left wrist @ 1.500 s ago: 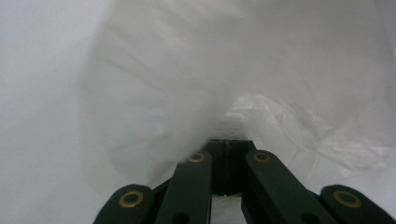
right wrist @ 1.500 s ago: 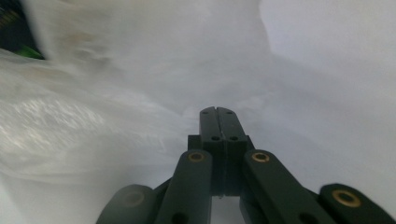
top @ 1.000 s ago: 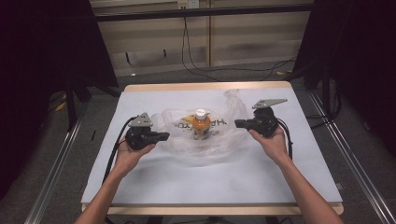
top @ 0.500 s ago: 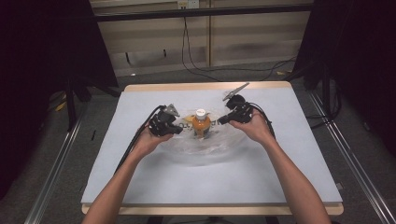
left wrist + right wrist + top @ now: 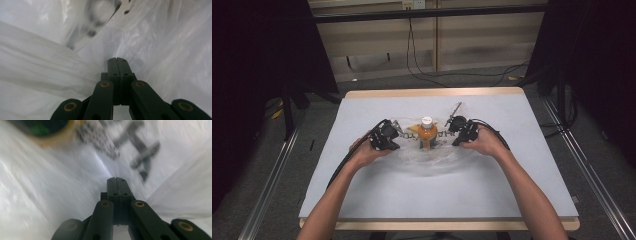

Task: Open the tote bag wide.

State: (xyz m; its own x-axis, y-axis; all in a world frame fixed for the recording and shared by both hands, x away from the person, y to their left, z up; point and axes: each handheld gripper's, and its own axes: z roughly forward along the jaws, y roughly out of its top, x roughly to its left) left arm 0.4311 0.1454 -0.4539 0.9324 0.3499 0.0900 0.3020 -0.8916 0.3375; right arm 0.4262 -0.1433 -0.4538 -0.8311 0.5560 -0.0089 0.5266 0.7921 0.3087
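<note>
A clear plastic bag (image 5: 427, 152) lies mid-desk, wide bare grey desk (image 5: 492, 195) around it. Inside stands an orange bottle (image 5: 427, 134) with a white cap. The left gripper (image 5: 393, 136) at nine o'clock and the right gripper (image 5: 455, 131) at three o'clock each pinch the bag's film, jaws closed.

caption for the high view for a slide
Both hand-held grippers, left gripper and right gripper, shut on a clear plastic bag around an orange bottle.
</note>
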